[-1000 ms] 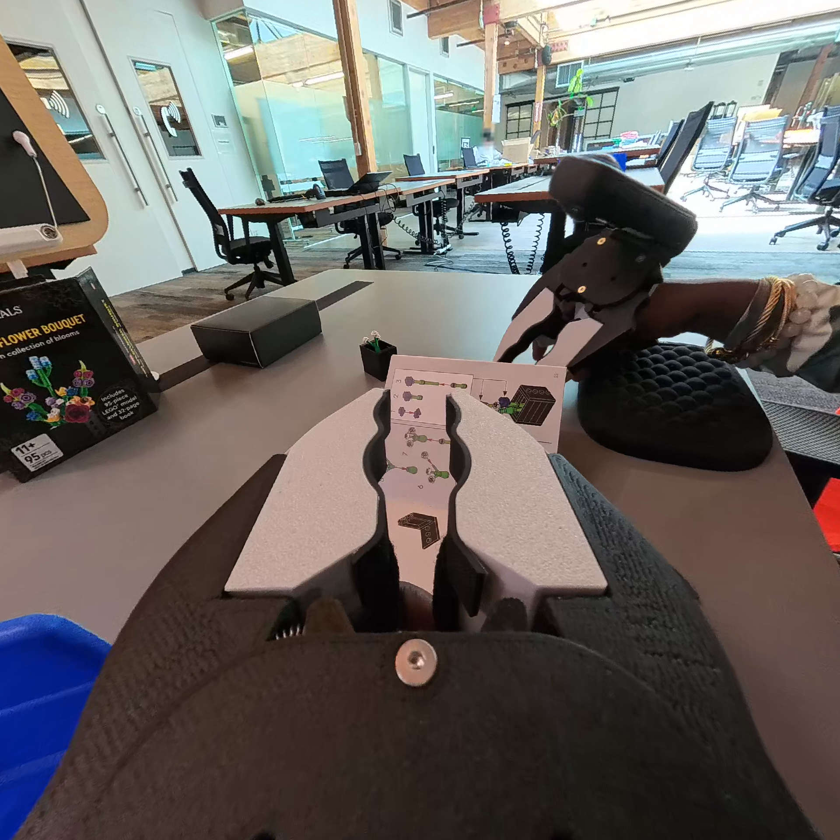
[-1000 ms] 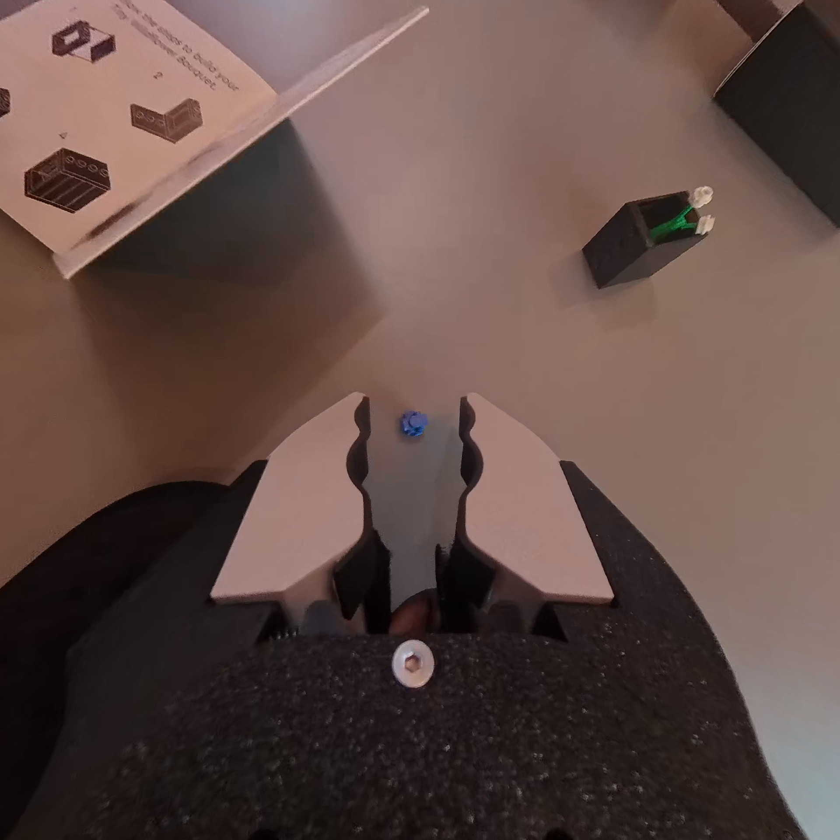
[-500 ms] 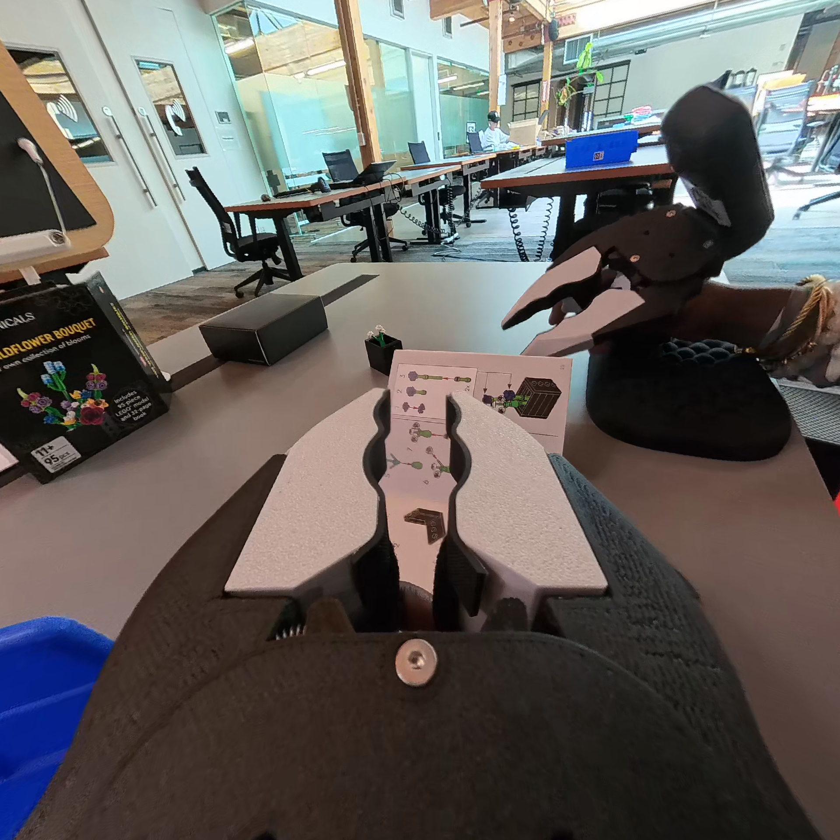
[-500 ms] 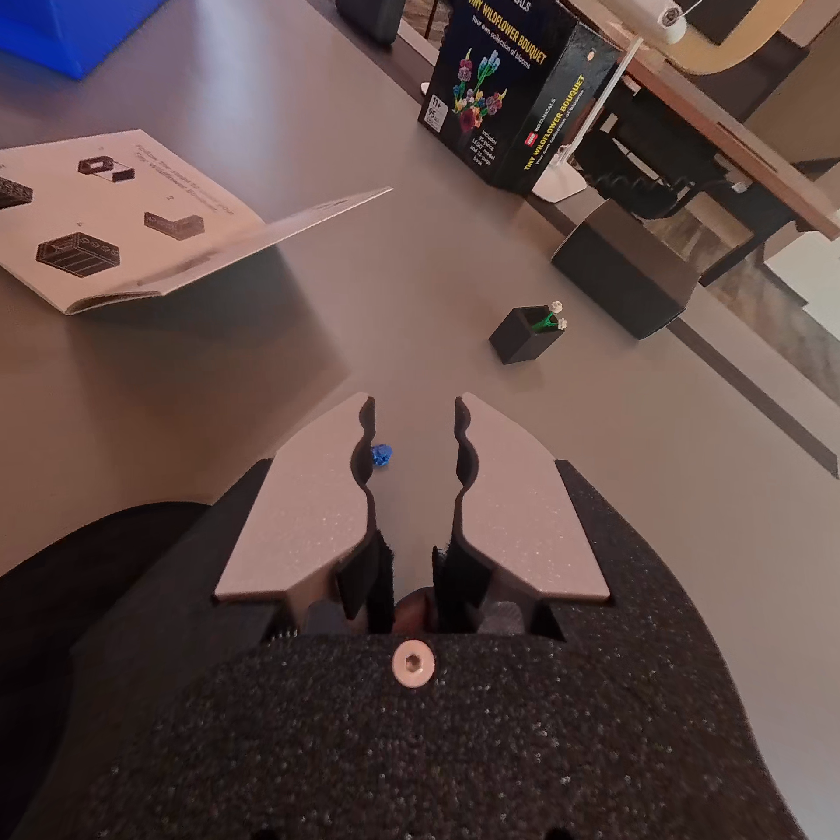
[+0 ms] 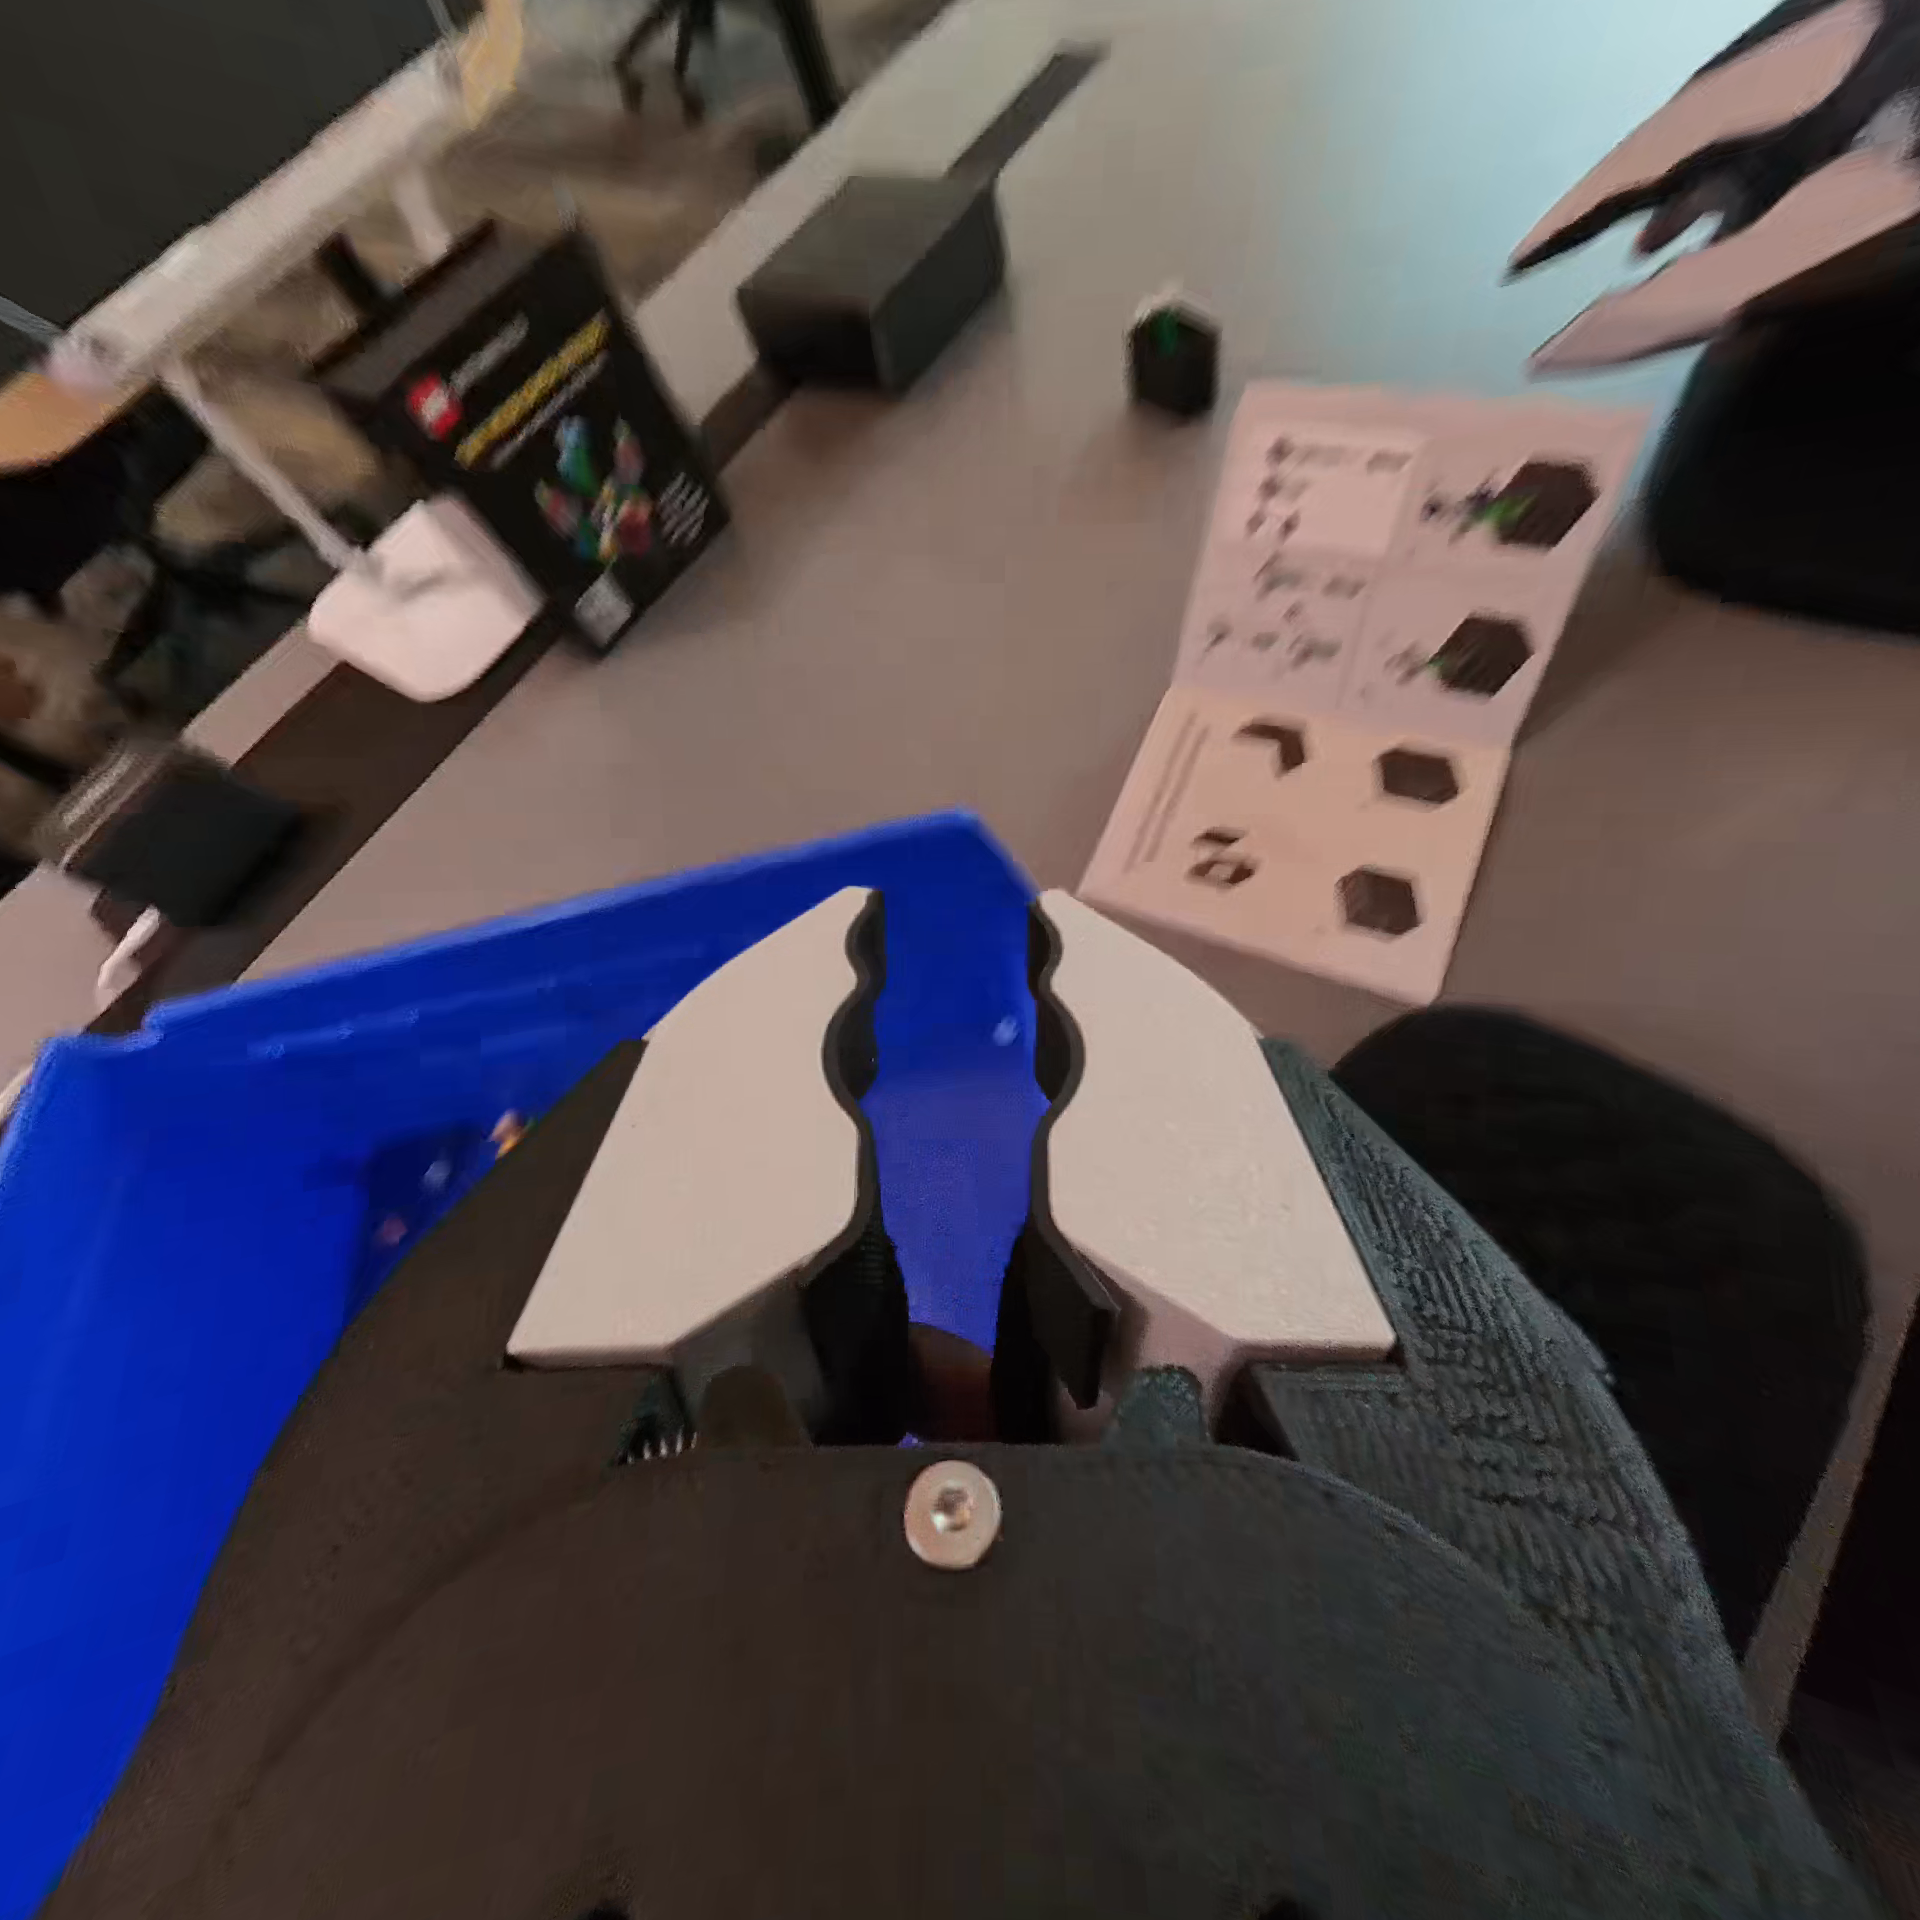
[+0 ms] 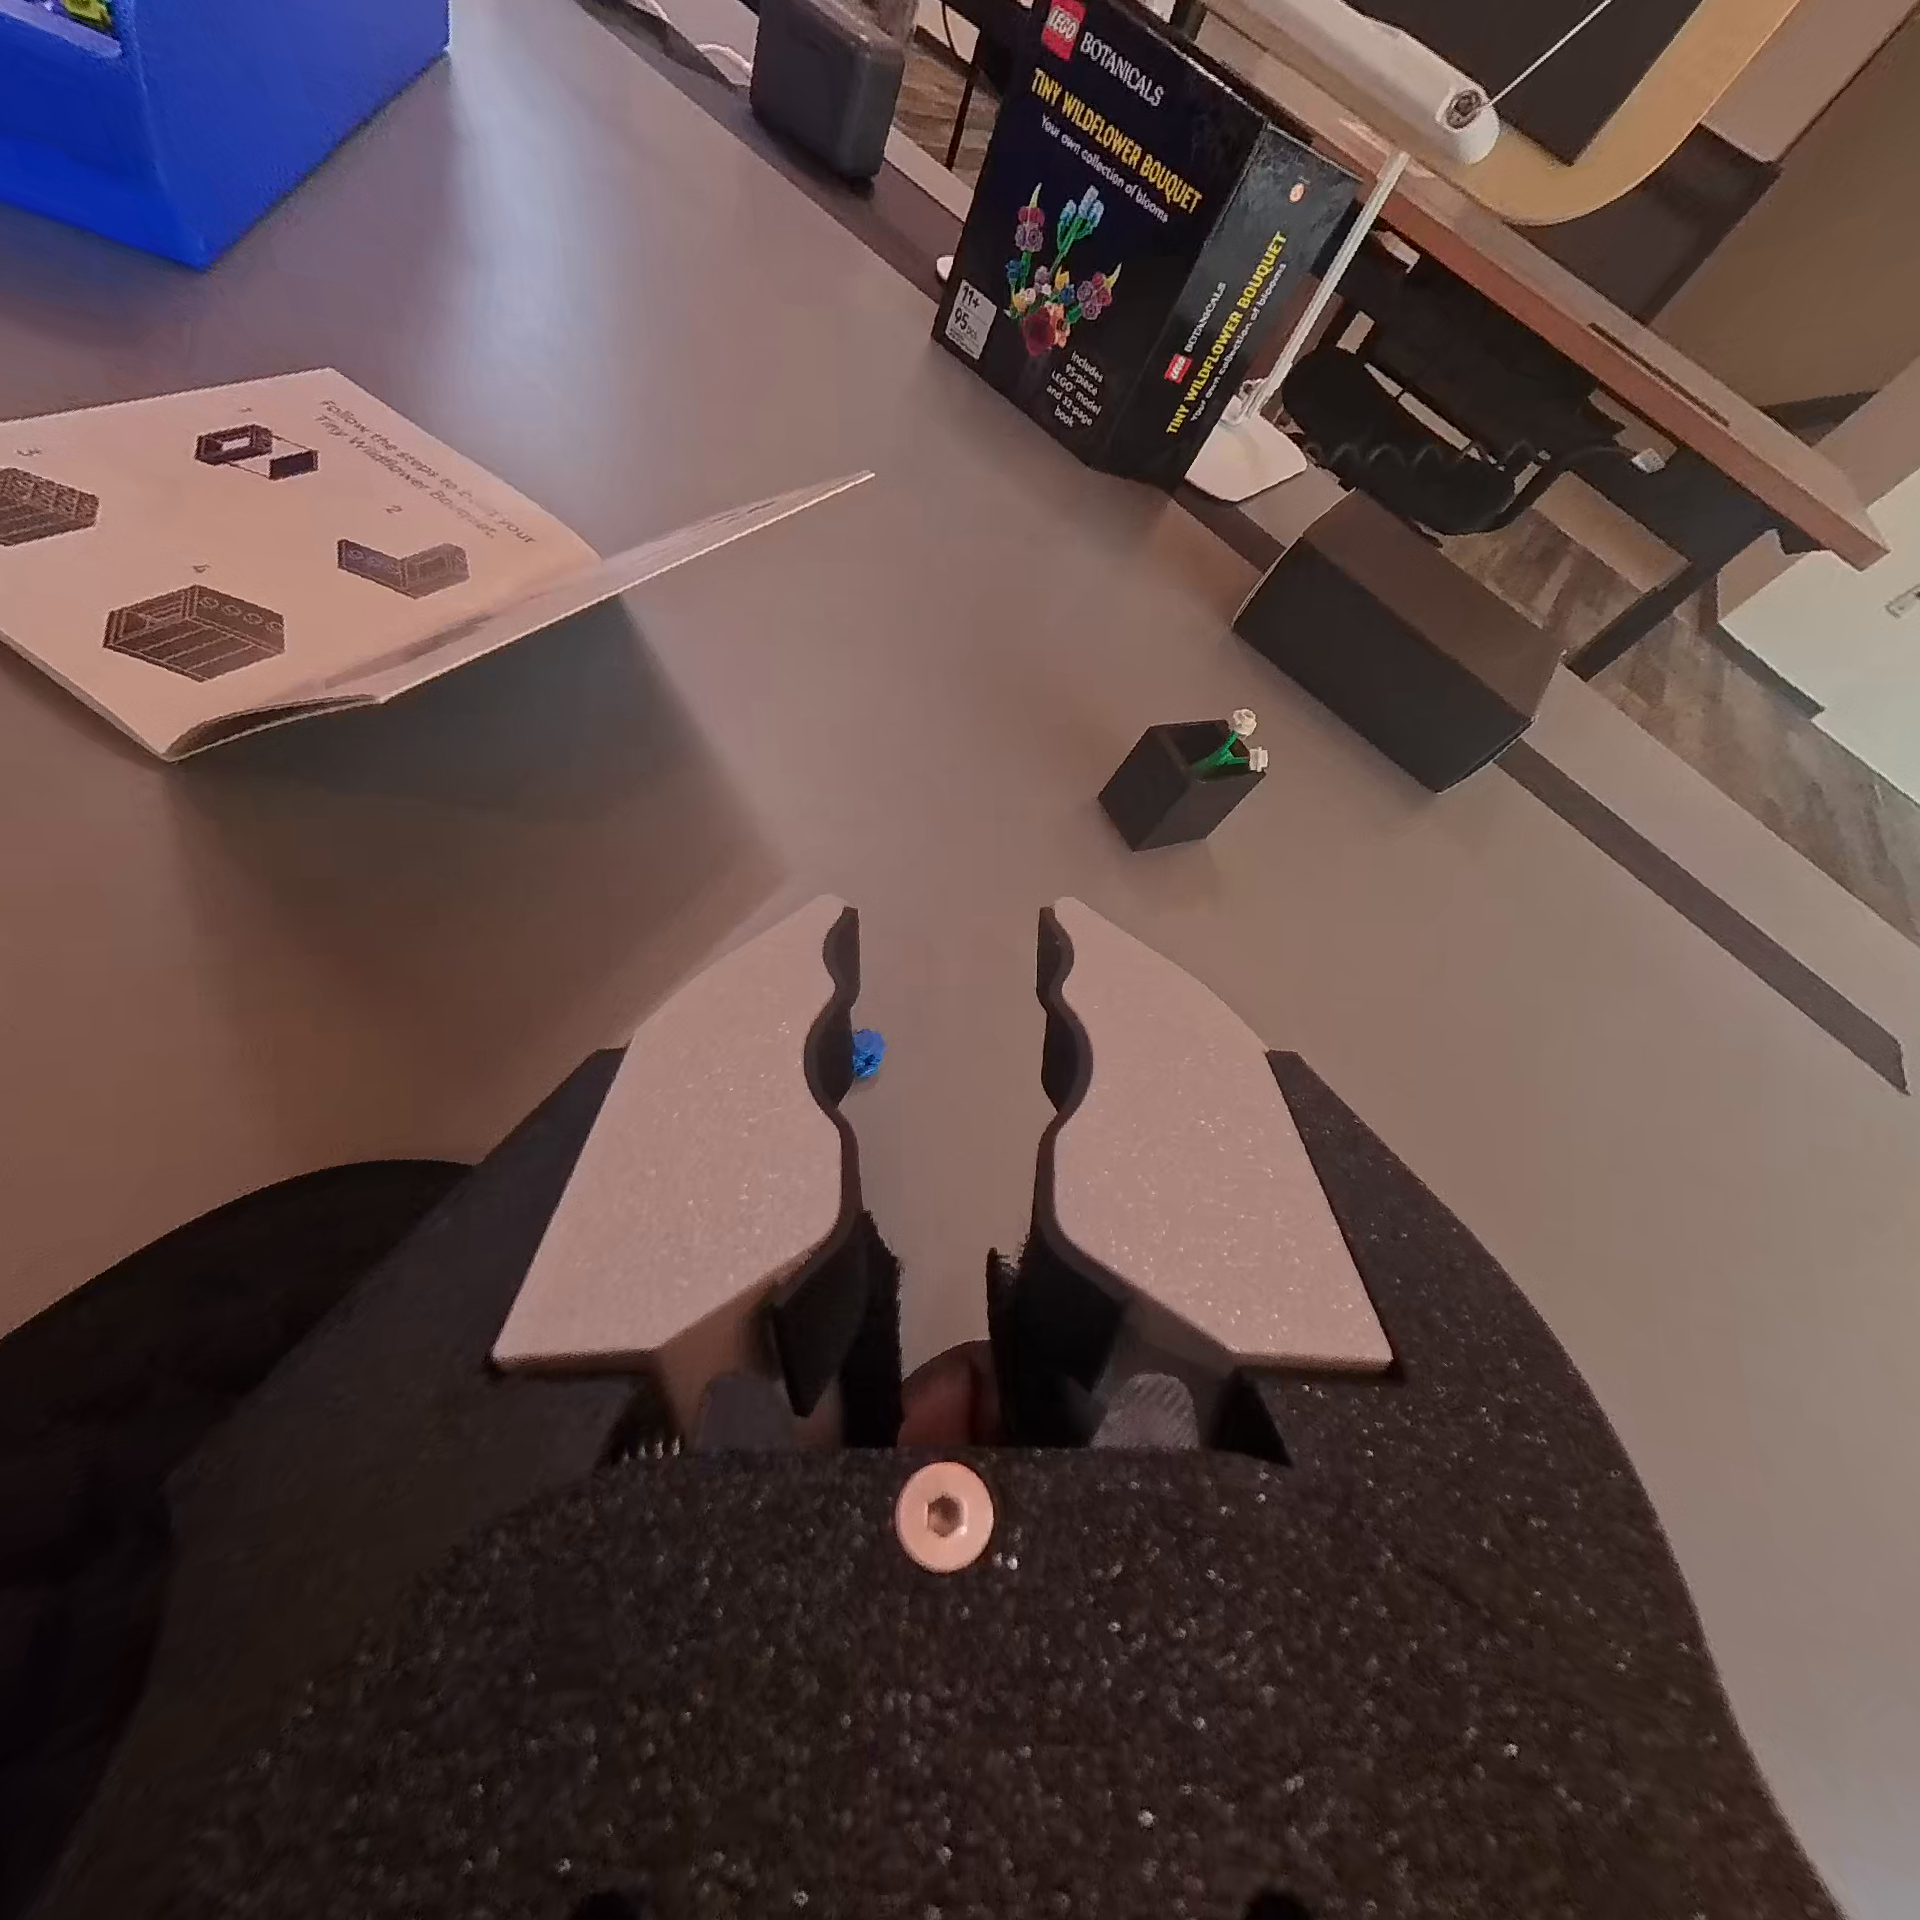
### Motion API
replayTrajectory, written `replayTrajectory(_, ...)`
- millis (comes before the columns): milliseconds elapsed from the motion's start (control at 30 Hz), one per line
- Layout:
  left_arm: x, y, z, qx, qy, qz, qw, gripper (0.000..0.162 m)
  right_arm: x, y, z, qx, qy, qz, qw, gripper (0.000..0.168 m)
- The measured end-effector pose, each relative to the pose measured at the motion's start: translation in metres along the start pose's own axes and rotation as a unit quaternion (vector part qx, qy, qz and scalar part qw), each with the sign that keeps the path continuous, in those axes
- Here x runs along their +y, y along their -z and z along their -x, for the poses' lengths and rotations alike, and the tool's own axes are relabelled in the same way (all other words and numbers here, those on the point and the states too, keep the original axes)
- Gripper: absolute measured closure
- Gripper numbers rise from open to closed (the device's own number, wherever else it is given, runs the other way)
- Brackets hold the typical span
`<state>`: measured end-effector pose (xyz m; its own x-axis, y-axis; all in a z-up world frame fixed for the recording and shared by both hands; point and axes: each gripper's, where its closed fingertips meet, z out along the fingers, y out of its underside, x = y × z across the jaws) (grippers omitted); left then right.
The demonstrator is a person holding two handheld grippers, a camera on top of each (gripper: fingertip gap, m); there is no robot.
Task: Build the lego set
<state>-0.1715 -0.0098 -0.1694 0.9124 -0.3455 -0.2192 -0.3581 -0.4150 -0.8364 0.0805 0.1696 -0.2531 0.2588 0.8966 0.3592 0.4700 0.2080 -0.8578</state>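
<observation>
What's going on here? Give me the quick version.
A person with a gripper in each hand is building a small lego flower set on a grey table. The left gripper is open over the blue bin of parts. The right gripper is open, with a tiny blue piece by its left finger. A black pot already holds a green stem with white flowers, and the booklet lies open nearby.

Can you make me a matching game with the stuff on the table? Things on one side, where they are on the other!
Things:
1. blue bin
2. tiny blue piece
3. green stems
4. instruction booklet

Places:
A. in the little black pot
B. lying open on the table
C. under the left gripper
D. beside a finger of the right gripper

Pairs: 1-C, 2-D, 3-A, 4-B
</observation>
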Motion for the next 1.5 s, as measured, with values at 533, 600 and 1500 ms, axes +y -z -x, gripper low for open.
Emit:
replayTrajectory(533,0.075,0.0,0.069,0.032,0.003,0.19,0.981,0.13,0.001,0.0,0.001,-0.015,-0.015,-0.002,1.0,0.135)
replayTrajectory(600,0.085,0.003,0.076,0.034,0.017,0.212,0.976,0.133,0.001,0.0,0.001,-0.015,-0.015,-0.002,1.0,0.135)
replayTrajectory(1500,0.178,-0.021,0.107,0.134,-0.089,0.416,0.895,0.158,0.005,-0.003,0.002,-0.014,-0.007,0.015,1.0,0.135)
